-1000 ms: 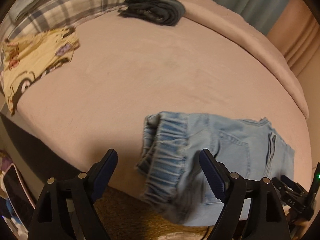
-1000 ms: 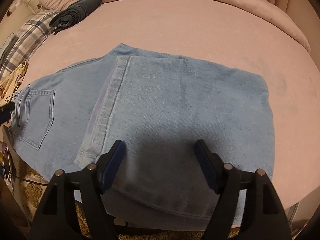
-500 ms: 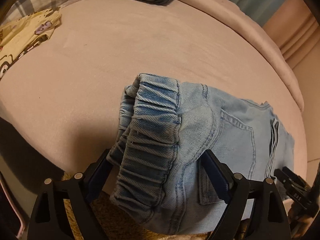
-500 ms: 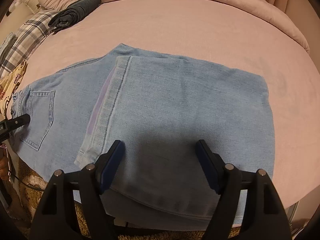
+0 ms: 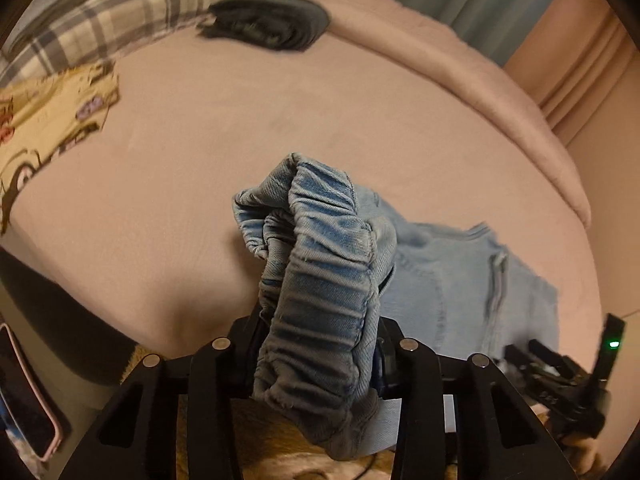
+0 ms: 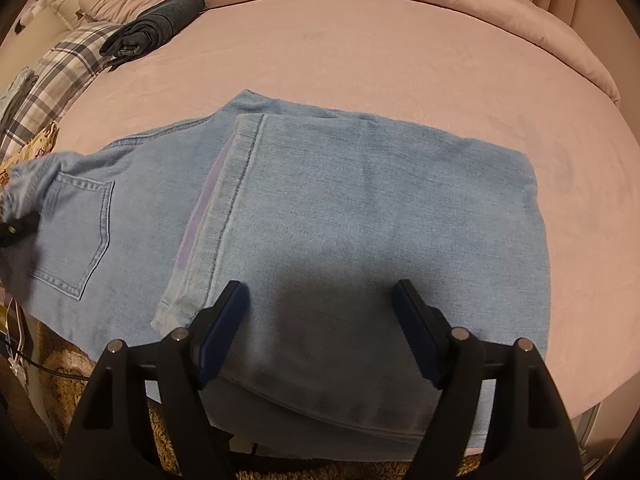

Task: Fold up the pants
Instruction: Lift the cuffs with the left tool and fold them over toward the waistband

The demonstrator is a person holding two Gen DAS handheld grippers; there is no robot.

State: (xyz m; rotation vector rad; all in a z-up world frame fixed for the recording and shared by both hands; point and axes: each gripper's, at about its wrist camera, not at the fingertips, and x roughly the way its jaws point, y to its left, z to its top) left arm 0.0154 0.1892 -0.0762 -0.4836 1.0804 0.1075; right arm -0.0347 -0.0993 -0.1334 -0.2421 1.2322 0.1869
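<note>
Pants: light-blue denim, lying on the pink bed along its near edge, legs already doubled over toward the right; waist end to the left, lifted off the bed.
Waistband: elastic, gathered, bunched into a thick roll; raised in the left wrist view.
Left gripper: just been closing; fingers now pinching the waistband roll, cloth bulging out above and below them.
Right gripper: fingers spread wide, hovering over the folded leg panel near the bed's near edge; nothing between them.
Handling: soft and limp, likely to sag and drape from any single hold; denim fairly heavy for cloth, not slippery, not fragile.
Best hold: thick seams and elastic band, as now; probably a second pinch along the same waist edge to keep the fold square.
Risk: roll slipping unevenly, layers shifting, near edge sliding off the bed.
Elsewhere: dark folded garment far left, well apart.
</note>
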